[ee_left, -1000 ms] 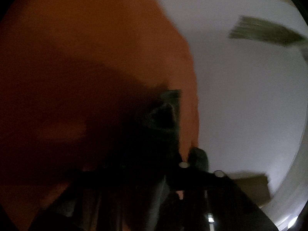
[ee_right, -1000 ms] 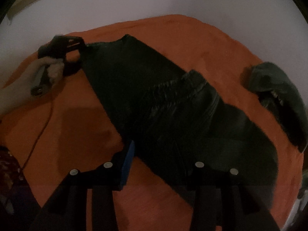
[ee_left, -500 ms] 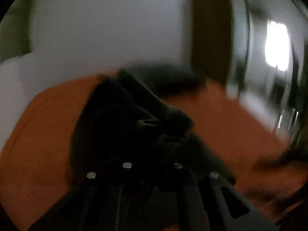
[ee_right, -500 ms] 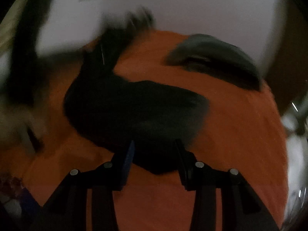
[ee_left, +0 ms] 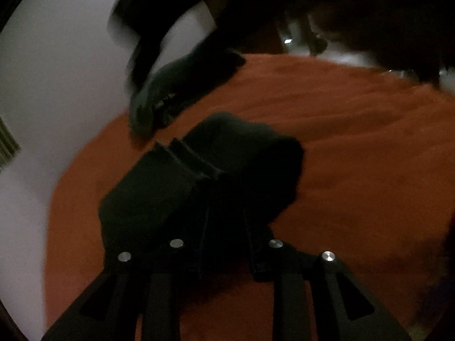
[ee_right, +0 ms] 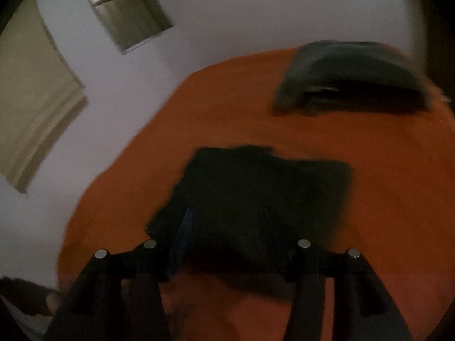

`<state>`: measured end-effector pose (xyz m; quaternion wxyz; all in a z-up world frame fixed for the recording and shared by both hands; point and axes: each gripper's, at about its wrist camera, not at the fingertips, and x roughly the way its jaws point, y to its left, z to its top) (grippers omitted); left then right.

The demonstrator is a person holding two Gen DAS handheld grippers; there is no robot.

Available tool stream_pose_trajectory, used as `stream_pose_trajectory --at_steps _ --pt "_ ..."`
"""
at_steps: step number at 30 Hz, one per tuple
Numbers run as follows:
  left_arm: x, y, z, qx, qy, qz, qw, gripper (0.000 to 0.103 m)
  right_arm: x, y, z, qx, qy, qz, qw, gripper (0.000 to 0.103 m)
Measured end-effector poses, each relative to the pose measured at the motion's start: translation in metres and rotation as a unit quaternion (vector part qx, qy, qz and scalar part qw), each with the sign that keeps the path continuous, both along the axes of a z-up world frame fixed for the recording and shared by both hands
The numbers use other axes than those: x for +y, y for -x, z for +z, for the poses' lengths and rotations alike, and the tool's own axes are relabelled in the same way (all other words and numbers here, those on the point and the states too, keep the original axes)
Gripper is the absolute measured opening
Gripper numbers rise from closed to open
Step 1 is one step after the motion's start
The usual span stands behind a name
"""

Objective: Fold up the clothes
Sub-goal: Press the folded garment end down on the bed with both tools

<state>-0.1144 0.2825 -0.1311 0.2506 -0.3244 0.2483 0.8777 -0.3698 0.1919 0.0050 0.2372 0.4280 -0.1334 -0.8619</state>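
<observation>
A black garment (ee_left: 216,167) lies folded into a compact bundle on the orange bed cover (ee_left: 355,156). My left gripper (ee_left: 227,227) is at its near edge with its jaws opening; dark cloth sits between the fingers, which stand apart. In the right wrist view the same black garment (ee_right: 264,193) is a rough rectangle. My right gripper (ee_right: 227,227) hovers over its near edge, jaws opening wide, the blue-padded left finger (ee_right: 183,236) clear of the cloth. A second, grey-green folded garment (ee_right: 352,76) rests farther back on the bed.
The grey-green folded garment (ee_left: 176,93) lies by the bed's far left edge, near the white wall (ee_left: 57,71). A blurred dark shape (ee_left: 159,20) crosses above it. A window (ee_right: 125,14) and a beige panel (ee_right: 34,99) are on the wall. Orange cover (ee_right: 398,199) extends to the right.
The black garment, stretched out long a second ago, now lies folded over itself in a short bundle. Both grippers swung toward it, and both sets of fingers have parted wider.
</observation>
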Motion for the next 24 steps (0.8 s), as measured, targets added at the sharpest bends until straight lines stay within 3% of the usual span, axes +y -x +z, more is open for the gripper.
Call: stream_pose_trajectory --at_steps 2,4,6,7,9,12,15,17,19,20,21,22,23,24 --pt "-0.037 0.017 0.027 -0.046 -0.086 0.046 0.9942 0.025 -0.029 0.044 -0.024 -0.03 0.023 0.034 0.999 0.043" --pt "-0.076 0.042 0.045 -0.071 -0.149 0.096 0.9816 0.025 -0.059 0.076 -0.072 -0.091 0.002 0.053 0.994 0.005" --pt "-0.116 0.072 0.059 -0.085 -0.201 0.147 0.9649 0.025 -0.071 0.078 -0.117 -0.148 -0.056 0.04 0.987 0.003" --pt "-0.133 0.091 0.062 -0.096 -0.218 0.168 0.9565 0.025 -0.07 0.072 -0.129 -0.156 -0.06 0.034 0.985 0.0" --pt "-0.146 0.147 0.047 -0.143 -0.218 0.19 0.9466 0.025 -0.063 0.06 -0.148 -0.159 -0.052 0.025 0.986 0.0" --pt "-0.137 0.209 -0.013 -0.223 -0.185 0.209 0.9341 0.025 -0.053 0.047 -0.17 -0.167 -0.034 0.011 0.985 0.0" --pt "-0.134 0.219 -0.06 -0.222 -0.154 0.251 0.9296 0.026 -0.053 0.051 -0.171 -0.176 -0.031 0.011 0.984 0.0" --pt "-0.141 0.219 -0.066 -0.226 -0.165 0.26 0.9242 0.027 -0.055 0.052 -0.16 -0.182 -0.046 0.021 0.982 0.0" --pt "-0.154 0.215 -0.053 -0.241 -0.182 0.25 0.9201 0.03 -0.04 0.048 -0.132 -0.175 -0.007 0.041 0.984 0.003" --pt "-0.168 0.213 -0.044 -0.246 -0.198 0.243 0.9169 0.03 -0.022 0.046 -0.117 -0.163 0.009 0.034 0.986 0.006" --pt "-0.182 0.211 -0.034 -0.251 -0.215 0.237 0.9134 0.03 -0.002 0.045 -0.102 -0.148 0.024 0.023 0.988 0.027" --pt "-0.196 0.211 -0.025 -0.261 -0.236 0.226 0.9084 0.032 0.017 0.044 -0.087 -0.134 0.038 0.012 0.99 0.073" --pt "-0.213 0.214 -0.019 -0.281 -0.264 0.204 0.8997 0.038 0.042 0.045 -0.077 -0.117 0.036 -0.016 0.992 0.094" --pt "-0.227 0.219 -0.017 -0.303 -0.288 0.188 0.8889 0.048 0.068 0.047 -0.069 -0.1 0.029 -0.048 0.993 0.103"
